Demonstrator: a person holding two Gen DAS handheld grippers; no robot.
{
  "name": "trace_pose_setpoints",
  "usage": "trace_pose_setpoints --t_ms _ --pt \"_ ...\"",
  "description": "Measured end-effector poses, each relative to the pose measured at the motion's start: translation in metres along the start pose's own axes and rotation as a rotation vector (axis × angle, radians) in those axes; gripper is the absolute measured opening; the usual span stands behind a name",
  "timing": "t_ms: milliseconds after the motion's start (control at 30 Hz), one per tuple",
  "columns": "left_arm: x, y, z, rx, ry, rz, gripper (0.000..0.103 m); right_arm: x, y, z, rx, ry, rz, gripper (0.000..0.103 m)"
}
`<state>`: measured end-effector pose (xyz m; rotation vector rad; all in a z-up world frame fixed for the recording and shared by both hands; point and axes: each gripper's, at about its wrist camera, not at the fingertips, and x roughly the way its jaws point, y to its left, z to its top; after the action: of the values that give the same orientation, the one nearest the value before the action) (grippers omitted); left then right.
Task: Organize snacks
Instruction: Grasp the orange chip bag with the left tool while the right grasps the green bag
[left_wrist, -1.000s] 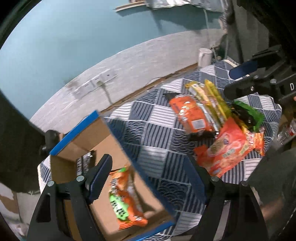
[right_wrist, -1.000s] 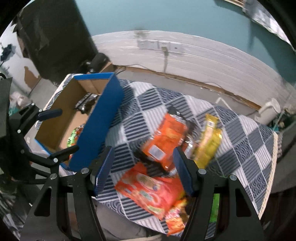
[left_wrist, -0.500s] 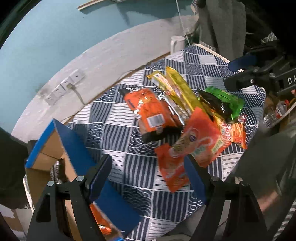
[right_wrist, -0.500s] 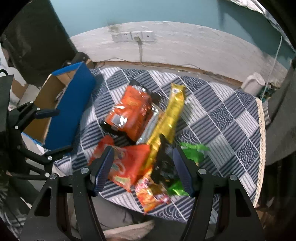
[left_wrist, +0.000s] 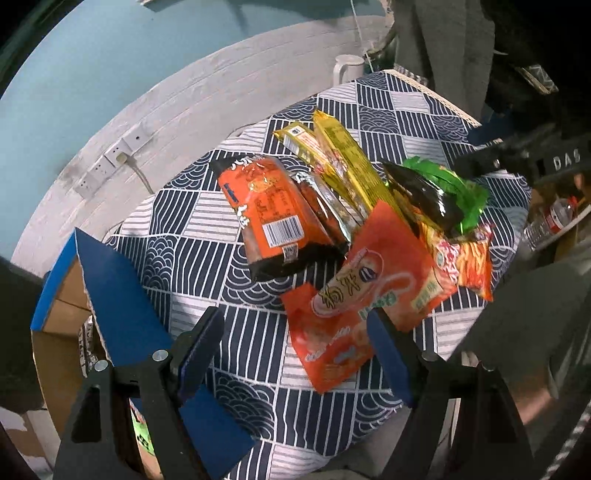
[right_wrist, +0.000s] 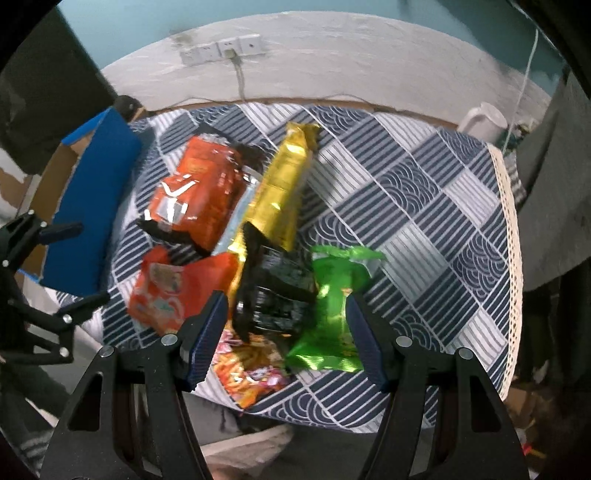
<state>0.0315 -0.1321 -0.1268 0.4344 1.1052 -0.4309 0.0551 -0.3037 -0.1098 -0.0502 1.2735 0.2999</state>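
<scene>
Several snack packets lie piled on the patterned tablecloth (left_wrist: 207, 280): a large orange-and-black bag (left_wrist: 273, 218), yellow packets (left_wrist: 343, 162), a black-and-green bag (left_wrist: 436, 192), an orange noodle packet (left_wrist: 362, 302) and a small red fries packet (left_wrist: 469, 262). A cardboard box with blue flaps (left_wrist: 110, 306) stands at the table's left edge. My left gripper (left_wrist: 295, 354) is open and empty above the near edge, close to the orange noodle packet. My right gripper (right_wrist: 284, 332) is open and empty, hovering over the black bag (right_wrist: 277, 291) and green bag (right_wrist: 336, 291).
A white kettle (left_wrist: 347, 68) stands at the far table edge by the wall. Wall sockets (right_wrist: 221, 48) with a plugged cable sit behind the table. Plastic bottles (left_wrist: 550, 221) lie off the right side. A lace trim (right_wrist: 511, 236) marks the table's right edge.
Both grippers have swung right, away from the box and toward the snack pile. The left gripper now looks at the pile instead of into the box; the right is over the black and green bags.
</scene>
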Motion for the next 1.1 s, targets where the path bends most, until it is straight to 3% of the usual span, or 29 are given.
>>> trace_pose_setpoints --t_ms 467,833,900,967,1100 --pt "0.035 0.008 0.031 -0.048 0.038 -0.006 0.081 0.042 -0.038 -0.001 0.08 0.082 -0.031 0.067" --pt "0.063 0.028 0.059 -0.172 0.069 -0.083 0.081 0.083 -0.047 0.0 0.09 0.15 -0.011 0.067" --pt "0.07 0.033 0.063 -0.202 0.081 -0.103 0.081 0.086 -0.047 -0.001 0.091 0.156 -0.005 0.061" --pt "0.077 0.037 0.067 -0.234 0.092 -0.12 0.081 0.091 -0.049 0.0 0.091 0.167 0.001 0.042" --pt "0.089 0.044 0.074 -0.281 0.103 -0.14 0.081 0.097 -0.053 0.001 0.078 0.164 0.005 0.036"
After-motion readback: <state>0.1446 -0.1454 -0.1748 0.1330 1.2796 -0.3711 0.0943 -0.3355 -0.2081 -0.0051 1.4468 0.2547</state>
